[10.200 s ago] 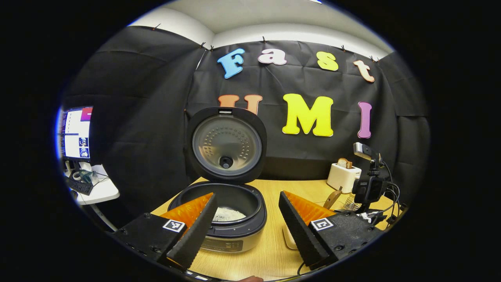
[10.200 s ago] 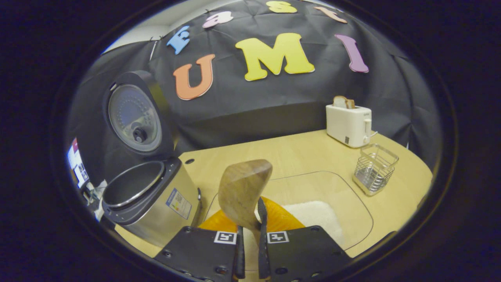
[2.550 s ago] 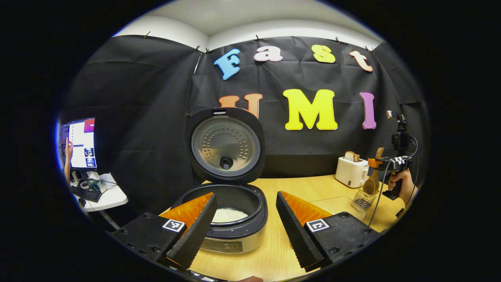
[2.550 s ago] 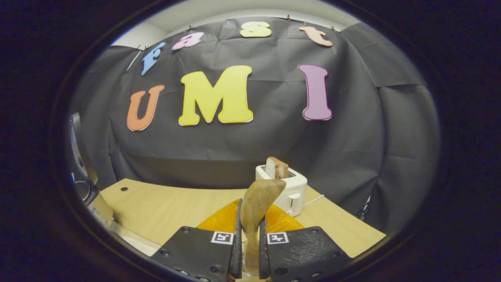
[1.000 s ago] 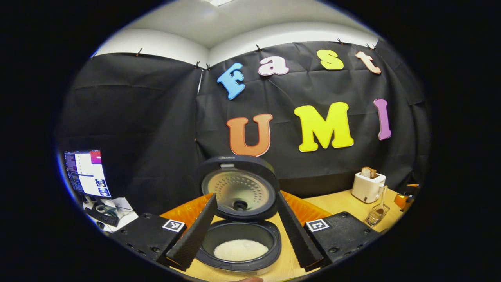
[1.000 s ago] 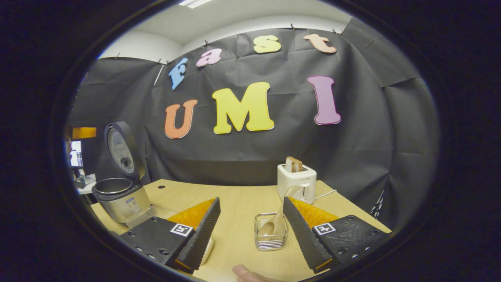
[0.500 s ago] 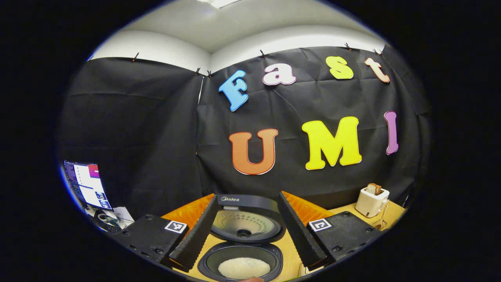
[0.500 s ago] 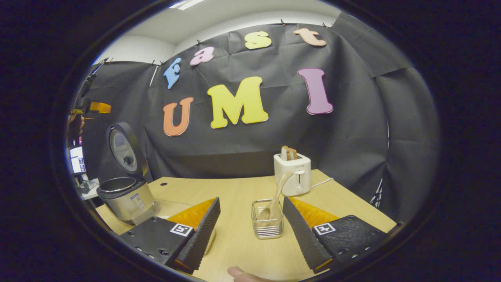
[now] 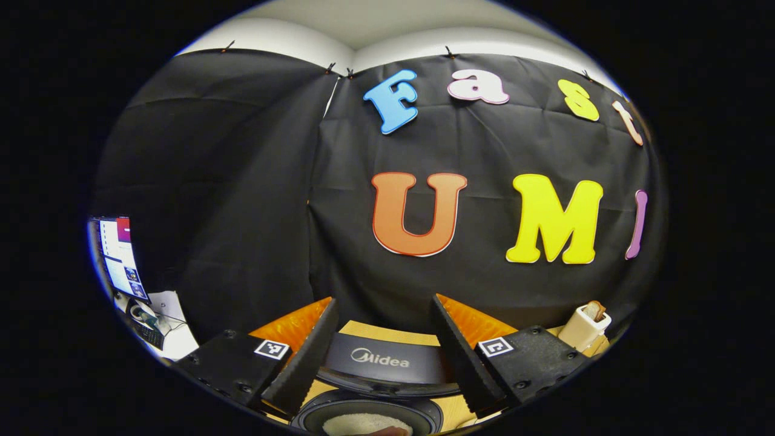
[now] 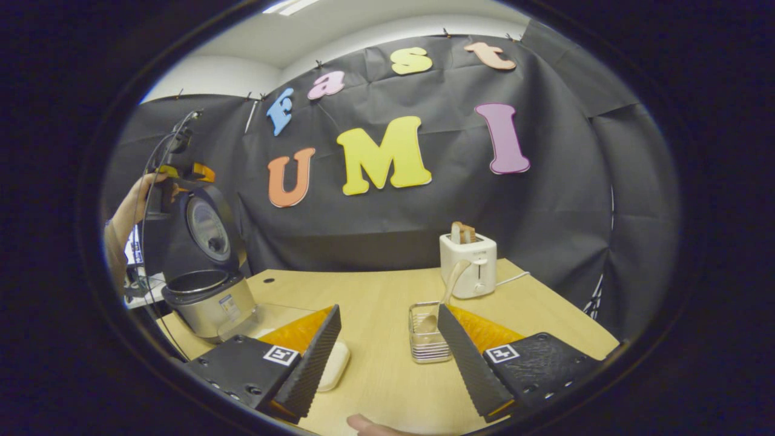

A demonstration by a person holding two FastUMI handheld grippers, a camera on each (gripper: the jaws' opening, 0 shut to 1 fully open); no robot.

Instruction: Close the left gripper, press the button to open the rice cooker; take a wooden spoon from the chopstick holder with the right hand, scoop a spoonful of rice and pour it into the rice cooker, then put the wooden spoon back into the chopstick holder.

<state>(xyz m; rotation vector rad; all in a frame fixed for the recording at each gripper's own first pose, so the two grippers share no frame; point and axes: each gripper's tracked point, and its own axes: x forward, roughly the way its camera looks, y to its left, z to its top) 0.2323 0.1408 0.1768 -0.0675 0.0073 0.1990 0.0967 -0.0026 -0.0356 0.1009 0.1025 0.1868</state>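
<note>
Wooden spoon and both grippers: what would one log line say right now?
wooden spoon: in chopstick holder | right gripper: open | left gripper: open, above rice cooker lid | cooker: open, rice inside

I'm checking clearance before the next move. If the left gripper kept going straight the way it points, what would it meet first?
Probably the raised rice cooker lid, whose top edge sits between the open left gripper's fingers; beyond it hangs the black cloth wall. Depth is unclear.

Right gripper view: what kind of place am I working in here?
Probably a staged kitchen booth for recording, not a real kitchen: a wooden table against black cloth, holding a rice cooker, a toaster and a wire chopstick holder with a wooden spoon.
</note>
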